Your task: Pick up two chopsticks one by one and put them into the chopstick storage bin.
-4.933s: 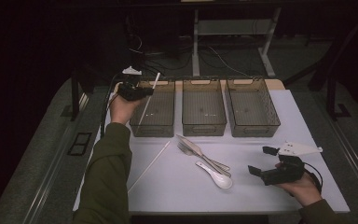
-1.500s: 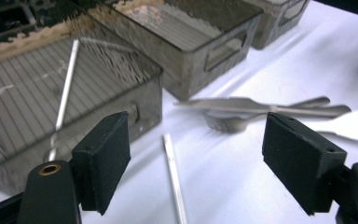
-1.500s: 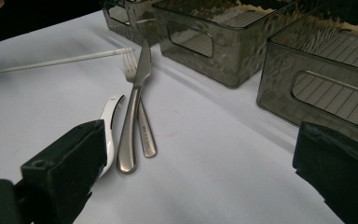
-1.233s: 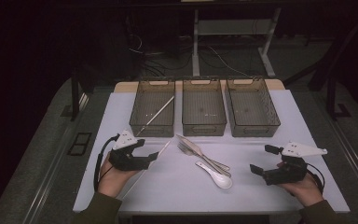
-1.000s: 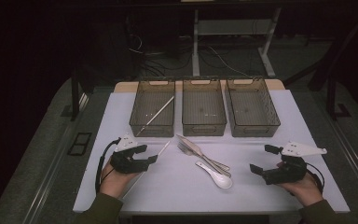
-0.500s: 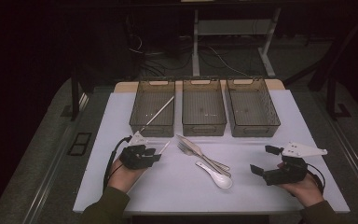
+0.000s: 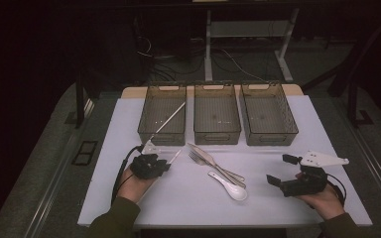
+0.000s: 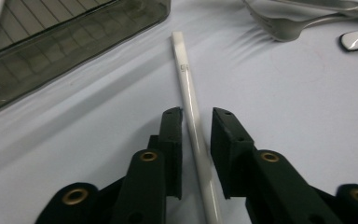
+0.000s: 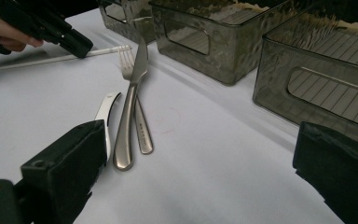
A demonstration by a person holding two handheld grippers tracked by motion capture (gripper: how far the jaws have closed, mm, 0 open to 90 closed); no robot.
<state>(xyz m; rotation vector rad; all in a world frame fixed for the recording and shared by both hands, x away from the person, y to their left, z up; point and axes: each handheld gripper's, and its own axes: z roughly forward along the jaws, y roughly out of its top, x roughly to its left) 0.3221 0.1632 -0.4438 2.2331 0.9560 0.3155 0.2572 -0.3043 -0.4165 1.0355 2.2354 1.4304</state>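
Chopstick (image 8: 192, 112) is the thing being worked on, but the big things come first. It lies on a white table (image 7: 129, 124) that is the biggest thing here. At the far side of the table stand three see-through grey bins in a row. The left bin (image 7: 162, 115) has another white stick (image 7: 171, 119) leaning inside it. The middle bin (image 7: 217, 114) and the right bin (image 7: 269, 114) sit just beside it.

Next come the two claws. The left gripper (image 7: 166, 165) is low on the table, near the left bin. Its jaws have just been closing and now stand narrow, one on each side of the chopstick. In the left gripper view a thin gap shows on both sides, so the pads do not squeeze it yet. The right gripper (image 7: 279, 171) rests at the right side of the table, well apart from the chopstick, with its jaws wide and nothing in them.

In the middle lie a knife (image 9: 133, 98), a fork (image 9: 129, 70) and a white spoon (image 7: 230, 187), close together. The chopstick lies flat, its tip pointing toward the fork.
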